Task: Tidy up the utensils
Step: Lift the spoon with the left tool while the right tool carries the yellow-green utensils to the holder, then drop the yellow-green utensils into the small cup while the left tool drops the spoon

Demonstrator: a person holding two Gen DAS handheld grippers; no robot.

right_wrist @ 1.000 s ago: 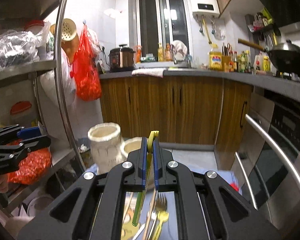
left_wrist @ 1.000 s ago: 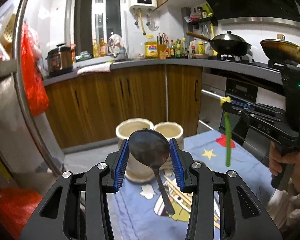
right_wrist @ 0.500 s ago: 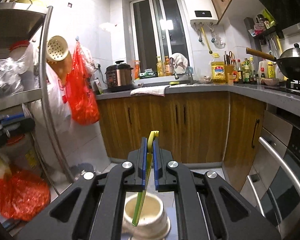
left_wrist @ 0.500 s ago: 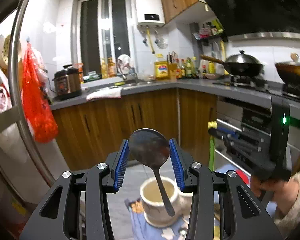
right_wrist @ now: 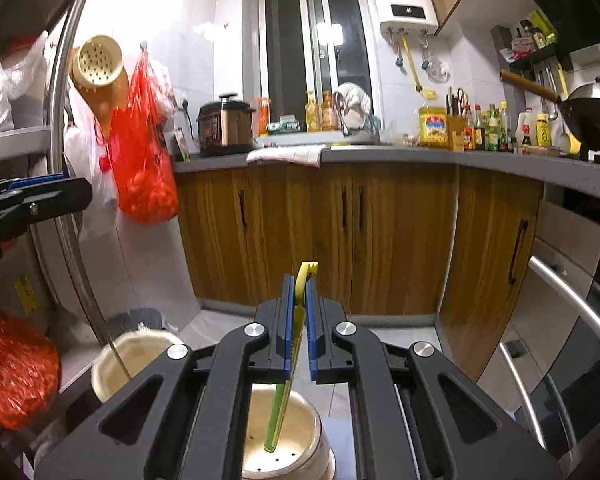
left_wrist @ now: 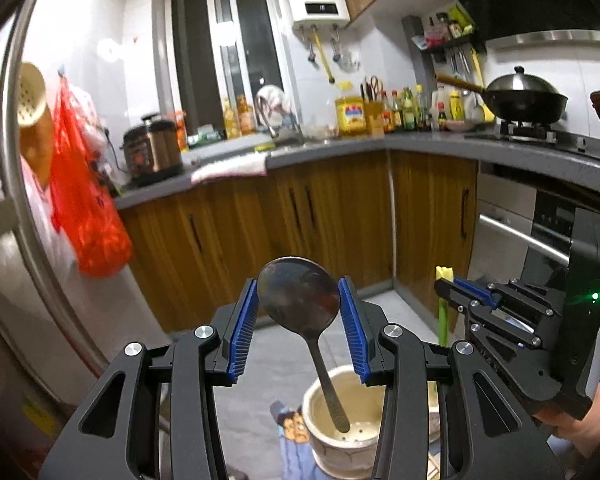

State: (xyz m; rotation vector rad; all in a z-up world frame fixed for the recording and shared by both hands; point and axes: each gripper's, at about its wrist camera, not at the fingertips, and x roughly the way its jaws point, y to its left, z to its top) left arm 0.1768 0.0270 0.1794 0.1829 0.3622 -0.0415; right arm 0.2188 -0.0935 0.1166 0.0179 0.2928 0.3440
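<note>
Spoon (left_wrist: 298,300) and pot (left_wrist: 344,428), now closer together.

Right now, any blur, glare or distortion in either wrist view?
Left wrist: fisheye bends the pole; red bag smeared; spoon sharp, dull sheen. Right wrist: window light flares; cabinets sharp; green utensil crisp in the gripper.
</note>
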